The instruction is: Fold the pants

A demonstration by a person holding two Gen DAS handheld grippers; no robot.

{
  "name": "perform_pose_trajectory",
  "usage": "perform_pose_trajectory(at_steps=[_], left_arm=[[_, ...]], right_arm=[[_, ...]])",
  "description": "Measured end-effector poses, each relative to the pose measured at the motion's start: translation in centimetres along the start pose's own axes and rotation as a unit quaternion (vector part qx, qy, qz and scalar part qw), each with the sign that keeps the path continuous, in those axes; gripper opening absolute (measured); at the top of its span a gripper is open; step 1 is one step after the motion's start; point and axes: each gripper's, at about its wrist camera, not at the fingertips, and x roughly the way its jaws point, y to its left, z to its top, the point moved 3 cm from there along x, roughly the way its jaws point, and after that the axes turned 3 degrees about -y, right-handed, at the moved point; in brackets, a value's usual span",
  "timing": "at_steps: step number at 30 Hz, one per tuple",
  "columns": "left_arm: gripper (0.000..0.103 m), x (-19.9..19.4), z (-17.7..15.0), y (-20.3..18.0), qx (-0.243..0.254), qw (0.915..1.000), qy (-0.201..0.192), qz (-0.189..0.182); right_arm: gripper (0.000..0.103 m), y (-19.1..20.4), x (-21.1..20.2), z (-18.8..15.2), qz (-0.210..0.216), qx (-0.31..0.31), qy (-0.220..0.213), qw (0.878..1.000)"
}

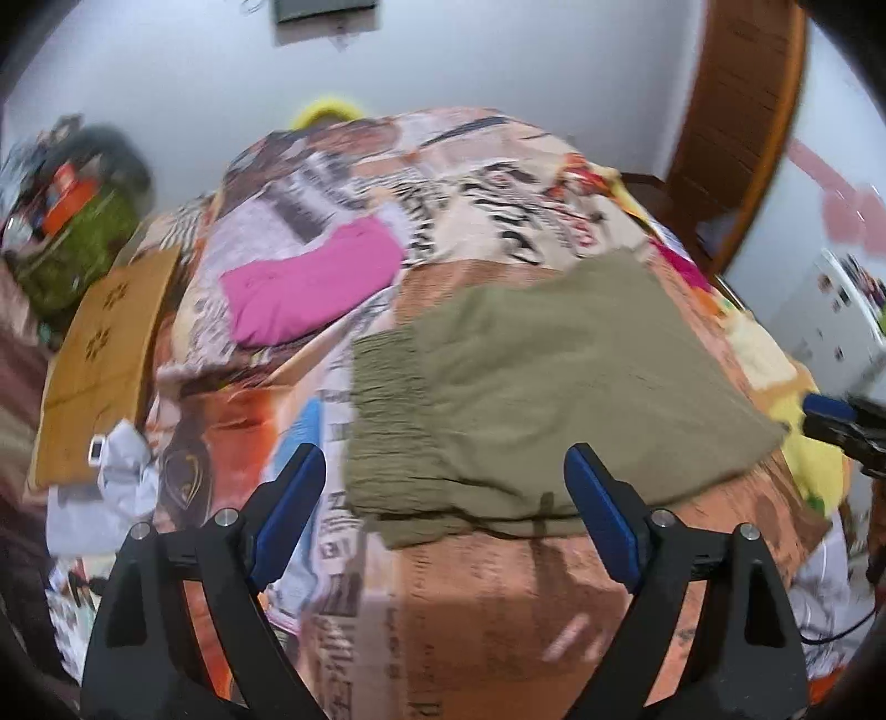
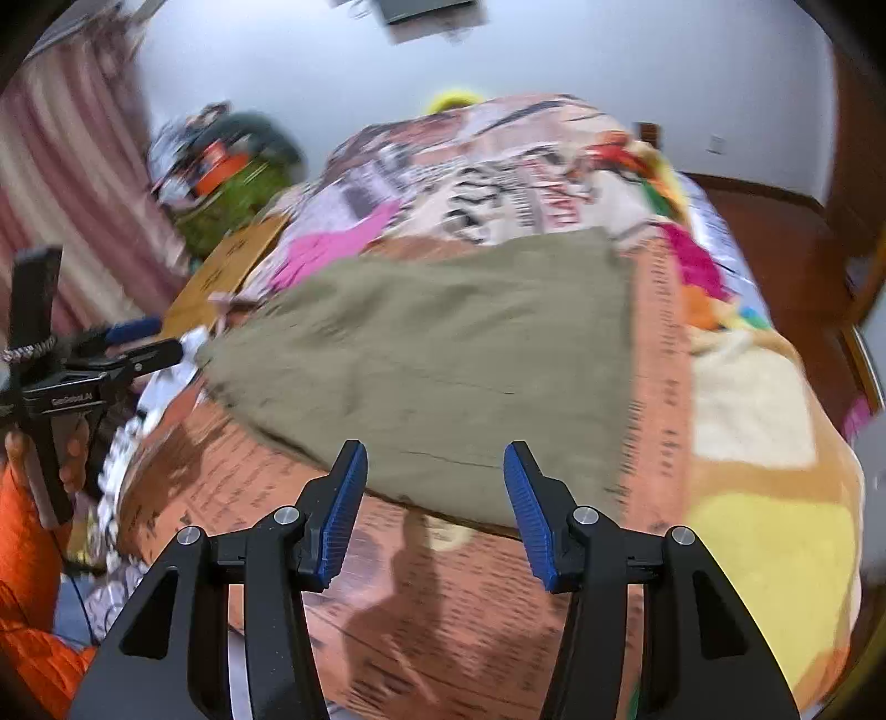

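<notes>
Olive crinkled pants (image 1: 531, 387) folded flat at bed's (image 1: 498, 609) near edge; left gripper (image 1: 443, 498) and right gripper (image 2: 434, 487) both gape, empty

Motion blur smears the bedspread (image 1: 498, 609) print and wall fixture (image 2: 426, 14).

- A bed (image 1: 498, 609) is carrying everything, and a blanket (image 2: 747, 498) printed with newsprint-like lettering and orange, cream and yellow patches is covering it.
- Folded olive-green pants (image 1: 554, 382) are lying flat on the blanket near its front edge.
- A folded pink garment (image 1: 310, 282) is resting farther back, apart from the pants.
</notes>
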Motion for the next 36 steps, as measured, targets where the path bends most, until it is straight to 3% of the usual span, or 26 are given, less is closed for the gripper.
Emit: perform_pose_trajectory(at_steps=[8,14,19,23,25,26,27,30,36], left_arm=[[0.089,3.8,-0.8,4.2,-0.075,0.9960,0.047,0.014],[0.089,6.0,-2.1,4.9,-0.115,0.9896,0.085,-0.016],[0.089,6.5,-2.4,4.6,-0.119,0.9888,0.086,-0.026],[0.089,6.3,-2.4,4.3,-0.113,0.9900,0.080,-0.028],[0.083,6.1,-2.3,4.0,-0.097,0.9924,0.071,-0.023],[0.079,6.1,-2.1,3.8,-0.089,0.9935,0.067,-0.022],[0.071,6.0,-2.1,3.6,-0.084,0.9940,0.066,-0.025],[0.051,5.9,-1.9,2.9,-0.073,0.9946,0.065,-0.036],[0.050,5.6,-1.7,2.2,-0.045,0.9972,0.058,-0.011]], right_arm=[[0.048,-5.1,0.2,-1.8,-0.039,0.096,0.010,0.995],[0.048,-5.2,1.6,-2.2,-0.024,0.106,0.018,0.994],[0.047,-4.8,3.0,-2.3,-0.011,0.099,0.032,0.994],[0.040,-4.6,3.5,-2.7,-0.019,0.096,0.028,0.995],[0.030,-4.6,3.3,-2.8,-0.024,0.096,0.023,0.995],[0.015,-4.7,3.2,-2.8,-0.032,0.094,0.023,0.995],[0.007,-4.8,3.1,-2.8,-0.035,0.093,0.022,0.995],[0.005,-4.8,2.6,-2.7,-0.035,0.088,0.010,0.995],[0.007,-4.7,1.9,-2.3,-0.043,0.092,0.008,0.995]])
